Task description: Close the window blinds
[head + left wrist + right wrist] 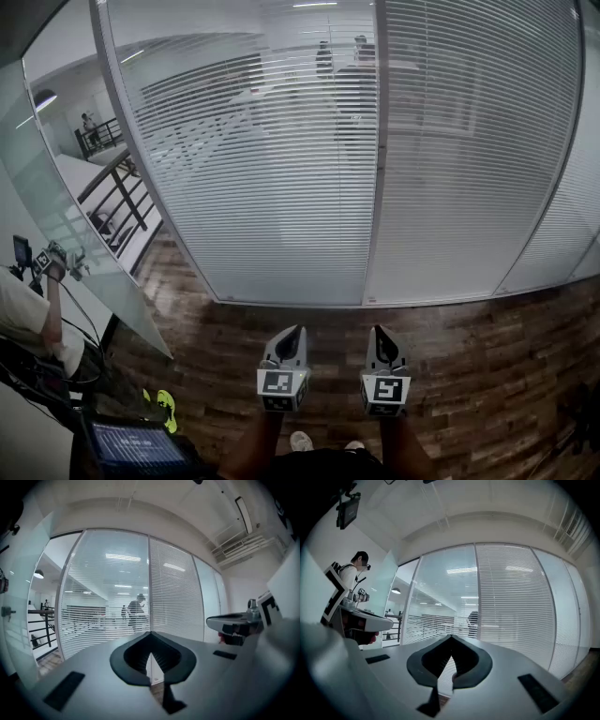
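Observation:
White slatted window blinds (272, 169) hang behind a glass wall ahead of me. The left panel's slats stand partly turned, and I see people and a room through them. The right panel (469, 141) looks denser. Both grippers are held low over the wooden floor, well short of the glass. My left gripper (296, 332) is shut with nothing in it, and so is my right gripper (379, 332) beside it. In the left gripper view the left gripper's (150, 634) jaws meet at the tip before the blinds (117, 597). The right gripper (451, 637) points at the blinds (511, 602) likewise.
A metal frame post (375, 159) divides the two blind panels. A glass partition (56, 234) and a dark railing (117, 197) lie to the left. A person (28, 319) stands at the far left, with a lit screen (136, 445) below. Wooden floor (487, 356) spreads to the right.

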